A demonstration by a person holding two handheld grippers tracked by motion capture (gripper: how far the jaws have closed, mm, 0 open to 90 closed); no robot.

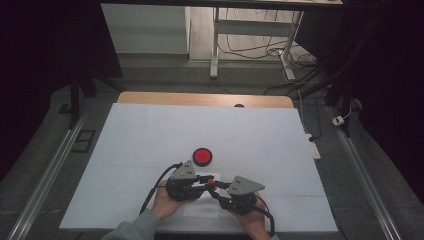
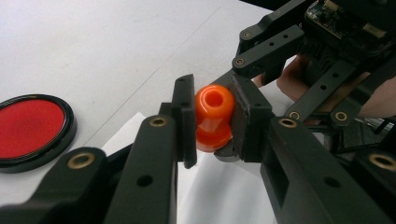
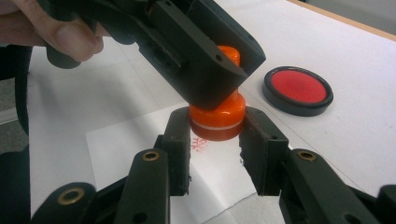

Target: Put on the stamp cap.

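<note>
Near the table's front edge, an orange stamp (image 2: 214,116) is held off the white paper sheet (image 3: 140,135) betw. both tools: its upper part is clamped by the left gripper (image 1: 206,180), its lower cap by the right gripper (image 3: 215,140). Farther back, slightly left, a red ink pad (image 1: 202,156) is seen on the white table cover (image 1: 150,135).

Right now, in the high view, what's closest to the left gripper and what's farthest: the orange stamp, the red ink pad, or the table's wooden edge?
1. Orange stamp: clamped at the tips of the left gripper, right beside it.
2. Red ink pad: just beyond the gripper, on the white sheet.
3. Wooden edge: far side of the table, farthest.
</note>
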